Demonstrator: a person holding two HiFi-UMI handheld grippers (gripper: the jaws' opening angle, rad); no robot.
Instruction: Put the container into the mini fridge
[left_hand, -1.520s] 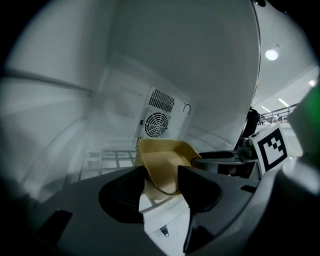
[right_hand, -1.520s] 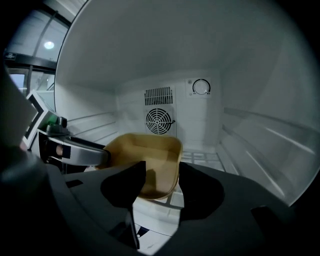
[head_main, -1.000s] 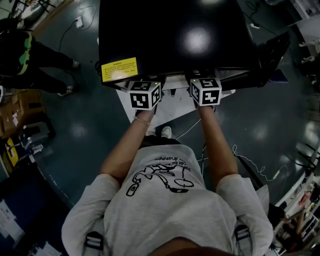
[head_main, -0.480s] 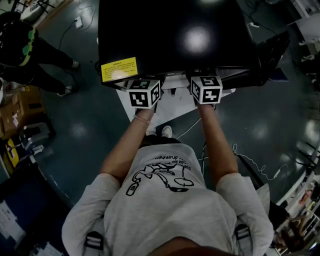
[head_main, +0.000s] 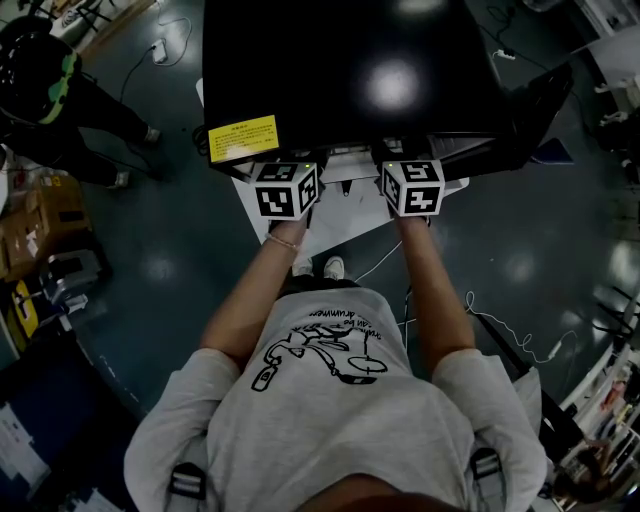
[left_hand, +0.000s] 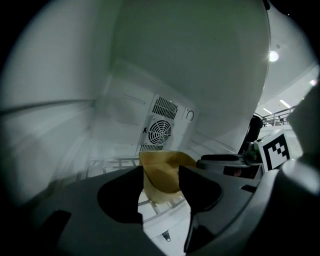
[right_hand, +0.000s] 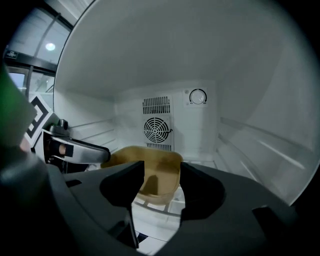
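Tan container (right_hand: 160, 185), one, in mini fridge (right_hand: 200, 137); left tongs (left_hand: 161, 170) wide, right tongs (right_hand: 162, 166) just opened.

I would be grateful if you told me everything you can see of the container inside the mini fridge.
The container is a tan, translucent-looking plastic tub, open-topped with rounded corners and seemingly empty. It sits upright on the white wire shelf before the rear fan grille. The right gripper, whose jaws have just been opening, does not press on it; the left gripper reaches its rim, whether touching I cannot tell.
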